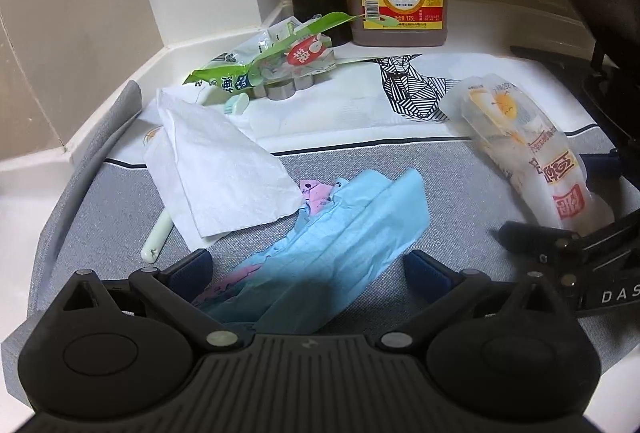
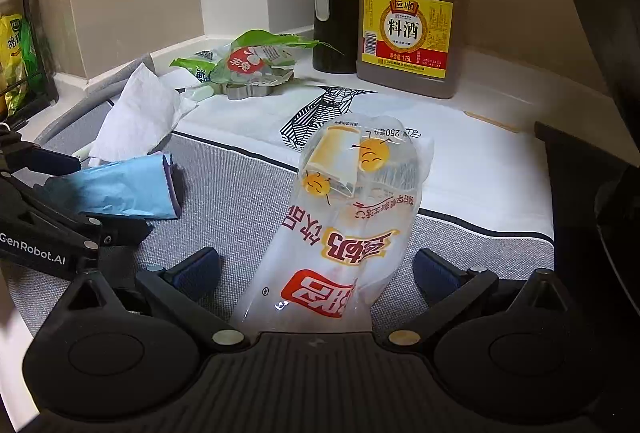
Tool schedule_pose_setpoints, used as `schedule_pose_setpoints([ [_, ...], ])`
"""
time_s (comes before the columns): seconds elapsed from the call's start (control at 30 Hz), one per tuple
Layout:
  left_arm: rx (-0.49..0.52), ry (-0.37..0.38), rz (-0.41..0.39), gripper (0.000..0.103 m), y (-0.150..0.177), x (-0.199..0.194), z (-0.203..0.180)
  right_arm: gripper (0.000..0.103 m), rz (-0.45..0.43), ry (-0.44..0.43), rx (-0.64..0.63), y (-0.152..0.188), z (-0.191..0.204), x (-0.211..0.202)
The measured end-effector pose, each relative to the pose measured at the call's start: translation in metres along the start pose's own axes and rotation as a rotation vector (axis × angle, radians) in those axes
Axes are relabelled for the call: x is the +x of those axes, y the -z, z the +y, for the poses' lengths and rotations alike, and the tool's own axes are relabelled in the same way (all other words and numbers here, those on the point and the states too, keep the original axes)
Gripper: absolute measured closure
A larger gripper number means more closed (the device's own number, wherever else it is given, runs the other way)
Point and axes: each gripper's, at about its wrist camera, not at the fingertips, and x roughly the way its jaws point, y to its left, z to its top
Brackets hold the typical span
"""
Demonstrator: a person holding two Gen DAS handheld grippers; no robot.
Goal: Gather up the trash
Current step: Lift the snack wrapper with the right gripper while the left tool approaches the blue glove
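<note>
left gripper (image 1: 308, 267): jaws apart, straddling crumpled blue paper sheet (image 1: 344, 225), long axis toward 1 o'clock | right gripper (image 2: 316, 271): jaws apart around clear printed plastic drink pouch (image 2: 344, 225), axis toward 12–1 o'clock | each piece judged nearest its own gripper, on grey woven mat (image 2: 232, 201)

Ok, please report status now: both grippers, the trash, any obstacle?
Left gripper open, astride crumpled blue paper sheet. Right gripper open, astride clear printed plastic drink pouch. White tissue overlaps the paper's far corner.
</note>
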Motion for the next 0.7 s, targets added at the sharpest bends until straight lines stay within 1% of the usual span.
schedule_pose_setpoints([
  [0.7, 0.040, -0.025, -0.005, 0.000, -0.0006, -0.0034, -0.0022, 0.000, 0.006, 0.010, -0.014, -0.0004, 0.0018, 0.0016],
])
